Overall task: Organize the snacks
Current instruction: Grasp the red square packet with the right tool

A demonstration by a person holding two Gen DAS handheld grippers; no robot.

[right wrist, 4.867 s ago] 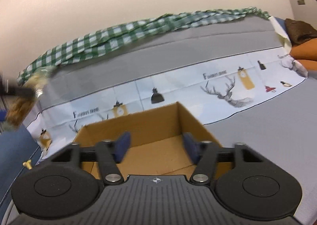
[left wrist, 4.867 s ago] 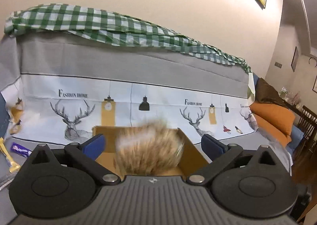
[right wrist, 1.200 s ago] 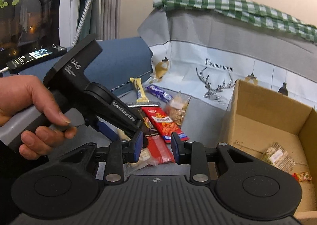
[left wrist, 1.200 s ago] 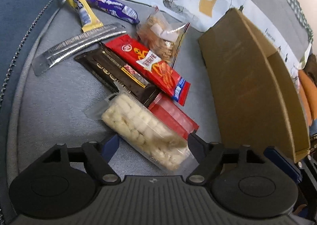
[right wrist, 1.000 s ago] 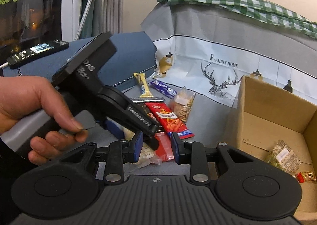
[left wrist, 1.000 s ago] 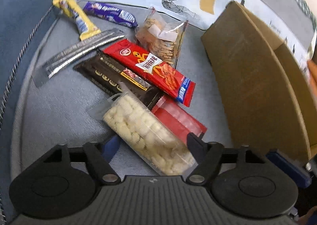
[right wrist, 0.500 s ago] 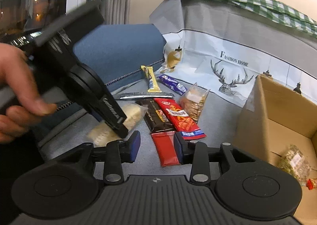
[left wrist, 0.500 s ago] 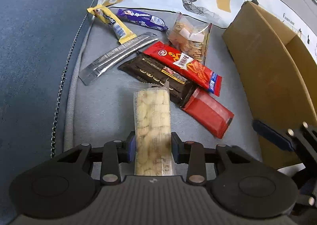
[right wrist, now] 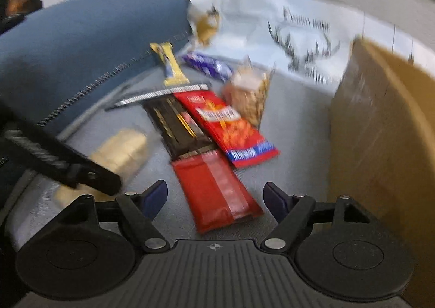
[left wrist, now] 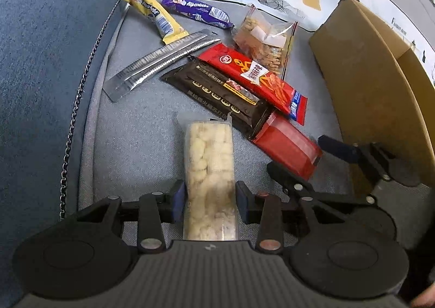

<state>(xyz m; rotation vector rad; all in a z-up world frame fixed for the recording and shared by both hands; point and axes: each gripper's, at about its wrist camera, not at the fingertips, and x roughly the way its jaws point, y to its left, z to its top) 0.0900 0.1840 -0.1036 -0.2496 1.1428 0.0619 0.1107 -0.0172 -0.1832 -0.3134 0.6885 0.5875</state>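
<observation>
My left gripper [left wrist: 209, 196] has its pads pressed on the sides of a clear pack of pale puffs [left wrist: 210, 150], though its jaws are opening slightly. The pack points straight ahead over the grey seat [left wrist: 130, 145]. My right gripper [right wrist: 214, 194] hangs low over a plain red pack [right wrist: 209, 180], and its jaws are opening wide with the pack's near end between the fingertips, untouched. In the left wrist view the right gripper [left wrist: 301, 158] straddles that red pack [left wrist: 285, 145]. The cardboard box [left wrist: 367, 63] stands to the right.
Several more snacks lie ahead: a dark brown pack [left wrist: 217, 93], a red printed pack [left wrist: 252, 77], a silver strip [left wrist: 160, 60], a yellow bar [left wrist: 155, 17], a purple bar [left wrist: 195, 10], and a clear cracker bag [left wrist: 263, 39]. A blue cushion [left wrist: 40, 63] rises on the left.
The left gripper closed on the puff pack and turned it straight. The right gripper swung down to the plain red pack and spread its jaws.
</observation>
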